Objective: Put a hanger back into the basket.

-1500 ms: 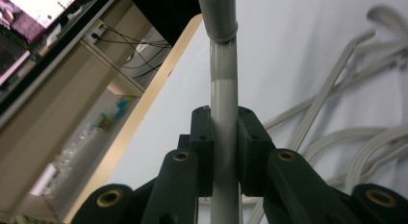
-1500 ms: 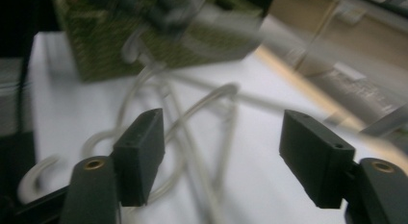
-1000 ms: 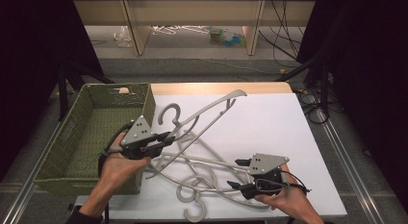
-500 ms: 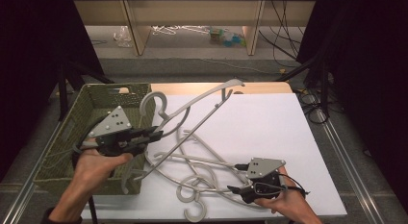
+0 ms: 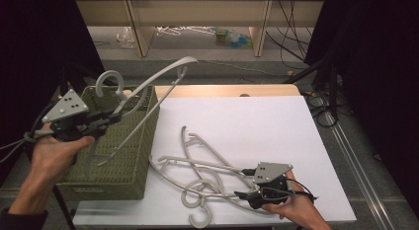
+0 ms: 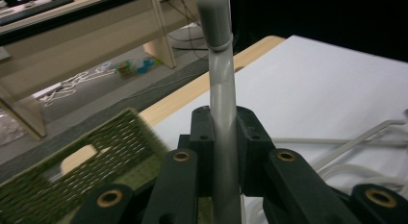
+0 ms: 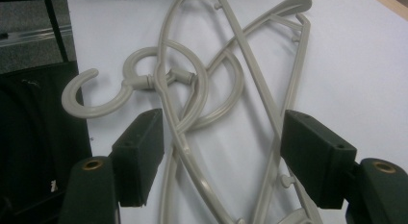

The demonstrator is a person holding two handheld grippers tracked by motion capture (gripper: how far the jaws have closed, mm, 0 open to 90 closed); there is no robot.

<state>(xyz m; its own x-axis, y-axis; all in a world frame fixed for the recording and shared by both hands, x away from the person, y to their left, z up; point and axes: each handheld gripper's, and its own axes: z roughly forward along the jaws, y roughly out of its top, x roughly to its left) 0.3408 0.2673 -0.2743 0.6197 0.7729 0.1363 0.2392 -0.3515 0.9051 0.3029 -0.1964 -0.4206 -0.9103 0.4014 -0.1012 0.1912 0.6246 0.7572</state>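
Observation:
My left gripper (image 5: 101,122) is shut on a grey plastic hanger (image 5: 173,65) and holds it in the air above the green basket (image 5: 123,171). In the left gripper view the hanger's bar (image 6: 222,89) runs straight up between the closed jaws of my left gripper (image 6: 222,125). Several more grey hangers (image 5: 197,162) lie tangled on the white table near its front edge. My right gripper (image 5: 242,194) rests low at the right end of that pile. In the right gripper view its jaws stand open, my right gripper (image 7: 226,154) straddling the hanger bars (image 7: 163,80) without pressing them.
The green mesh basket (image 6: 72,171) stands at the table's left edge. The white tabletop (image 5: 257,121) stretches behind and to the right of the pile. Beyond the table are a wooden shelf unit (image 5: 197,18), cables and clutter on the floor.
My left hand has carried the held hanger up and to the left, from above the pile to over the basket. The right hand has stayed put.

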